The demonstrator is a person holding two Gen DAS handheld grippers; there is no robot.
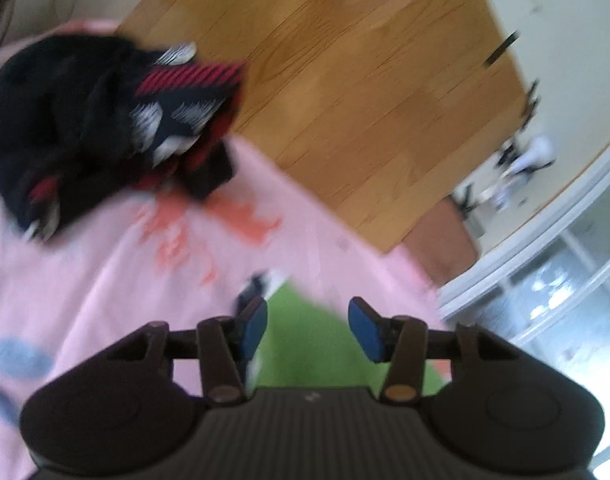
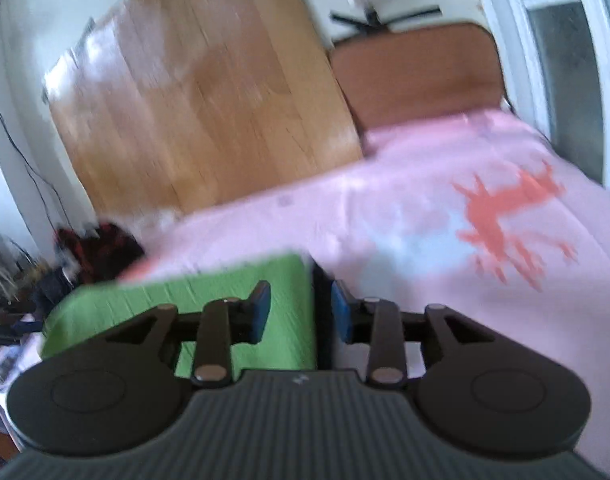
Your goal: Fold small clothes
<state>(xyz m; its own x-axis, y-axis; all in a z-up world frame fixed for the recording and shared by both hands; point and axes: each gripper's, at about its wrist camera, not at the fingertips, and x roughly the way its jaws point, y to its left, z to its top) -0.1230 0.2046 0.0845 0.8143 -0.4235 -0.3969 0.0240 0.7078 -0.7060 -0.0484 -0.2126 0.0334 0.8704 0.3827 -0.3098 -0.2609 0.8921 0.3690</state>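
You are working over a bed [image 2: 385,240] that is wearing a pale pink sheet [image 1: 105,280] printed with coral-red splashes [image 2: 505,216] and a few blue-grey patches [image 1: 17,356]. A green cloth [image 2: 225,292] is lying flat on the sheet at your near edge, its right border showing a dark strip. Farther off, a crumpled pile of black, red and white clothes [image 1: 105,128] is sitting on the sheet beside the bed's edge, well apart from the green cloth. A brown padded headboard [image 2: 417,76] is standing at the far end of the bed, and wooden flooring [image 1: 365,100] is running alongside it.
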